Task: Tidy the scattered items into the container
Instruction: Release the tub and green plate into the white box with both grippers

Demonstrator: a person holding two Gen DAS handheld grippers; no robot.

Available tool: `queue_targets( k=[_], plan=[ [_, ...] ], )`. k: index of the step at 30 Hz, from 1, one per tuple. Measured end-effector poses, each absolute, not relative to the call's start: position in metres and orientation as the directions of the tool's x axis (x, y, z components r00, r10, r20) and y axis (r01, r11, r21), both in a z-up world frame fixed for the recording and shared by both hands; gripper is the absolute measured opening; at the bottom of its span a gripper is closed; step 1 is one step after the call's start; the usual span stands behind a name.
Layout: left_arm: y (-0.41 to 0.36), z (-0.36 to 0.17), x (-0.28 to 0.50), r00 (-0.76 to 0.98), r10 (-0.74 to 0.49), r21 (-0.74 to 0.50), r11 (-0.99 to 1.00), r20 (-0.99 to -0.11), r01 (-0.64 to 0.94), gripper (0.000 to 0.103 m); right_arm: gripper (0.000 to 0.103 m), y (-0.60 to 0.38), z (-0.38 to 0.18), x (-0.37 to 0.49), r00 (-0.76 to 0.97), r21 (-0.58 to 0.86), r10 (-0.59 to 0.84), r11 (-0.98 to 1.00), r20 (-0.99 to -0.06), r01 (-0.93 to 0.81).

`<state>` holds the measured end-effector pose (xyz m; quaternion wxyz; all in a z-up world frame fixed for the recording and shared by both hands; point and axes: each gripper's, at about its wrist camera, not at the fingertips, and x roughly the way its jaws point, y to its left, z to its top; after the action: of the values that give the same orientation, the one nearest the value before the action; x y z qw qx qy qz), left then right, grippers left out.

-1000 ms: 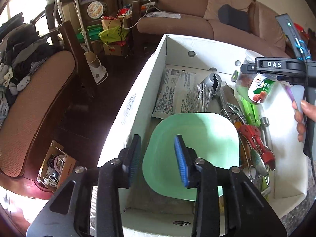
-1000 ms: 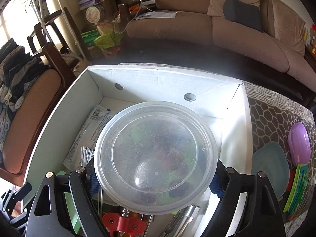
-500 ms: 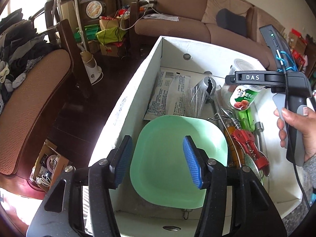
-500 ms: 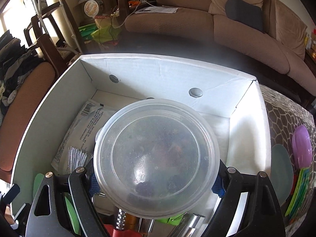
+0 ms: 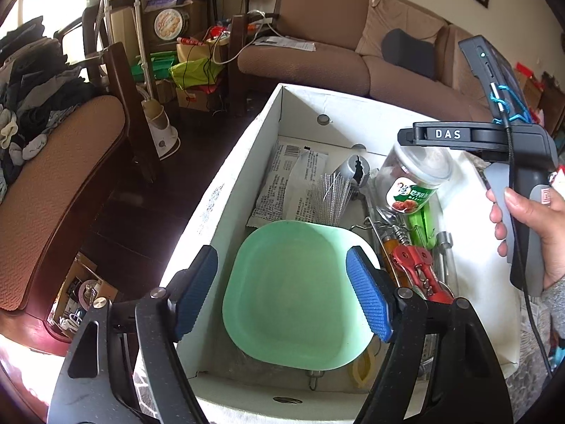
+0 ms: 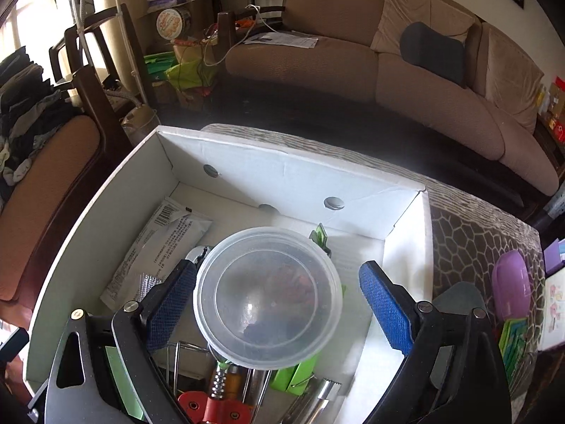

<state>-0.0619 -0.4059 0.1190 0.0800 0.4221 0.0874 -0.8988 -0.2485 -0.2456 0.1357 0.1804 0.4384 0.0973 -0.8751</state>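
A white cardboard box (image 5: 226, 190) holds a mint green plate (image 5: 296, 296), a white packet (image 5: 289, 180), a red corkscrew (image 5: 420, 275) and other utensils. A clear plastic jar with a green label (image 5: 413, 180) stands among them. My left gripper (image 5: 282, 289) is open and empty above the plate. My right gripper (image 6: 275, 300) is open around the jar's clear lid (image 6: 268, 296), with the pads apart from it. The box (image 6: 282, 173) also shows in the right wrist view.
On the patterned table right of the box lie a purple case (image 6: 510, 289), a grey-green plate (image 6: 459, 296) and green cards (image 6: 515, 342). A brown sofa (image 6: 370, 67) stands behind, a wooden chair (image 5: 60, 162) to the left.
My right gripper has opened and let go of the jar, which now stands in the box. My left gripper has opened wider and pulled back a little.
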Motion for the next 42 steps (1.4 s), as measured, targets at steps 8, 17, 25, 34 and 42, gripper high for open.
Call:
queue_targets(
  k=[8, 17, 25, 34, 42],
  plan=[
    [-0.375, 0.150, -0.057, -0.661, -0.058, -0.091, -0.978, -0.748, 0.189, 0.084, 0.096, -0.218, 0.178, -0.225, -0.586, 0.007, -0.265, -0.914, -0.766, 0.405],
    [-0.327, 0.185, -0.055, -0.698, -0.013, -0.117, -0.984, -0.716, 0.138, 0.103, 0.096, -0.137, 0.218, -0.188, -0.572, 0.126, -0.367, -0.900, -0.734, 0.416],
    [-0.256, 0.192, -0.061, -0.688, 0.089, -0.171, -0.984, -0.721, 0.053, 0.103, 0.096, -0.032, 0.227, -0.155, -0.584, 0.146, -0.359, -0.913, -0.728, 0.380],
    [-0.160, 0.177, -0.073, -0.645, 0.168, -0.195, -0.980, -0.746, -0.029, 0.103, 0.096, 0.083, 0.213, -0.118, -0.599, 0.171, -0.332, -0.935, -0.728, 0.310],
    [-0.091, 0.150, -0.098, -0.616, 0.174, -0.182, -0.982, -0.768, -0.050, 0.094, 0.085, 0.162, 0.174, -0.105, -0.614, 0.176, -0.280, -0.958, -0.738, 0.225]
  ],
)
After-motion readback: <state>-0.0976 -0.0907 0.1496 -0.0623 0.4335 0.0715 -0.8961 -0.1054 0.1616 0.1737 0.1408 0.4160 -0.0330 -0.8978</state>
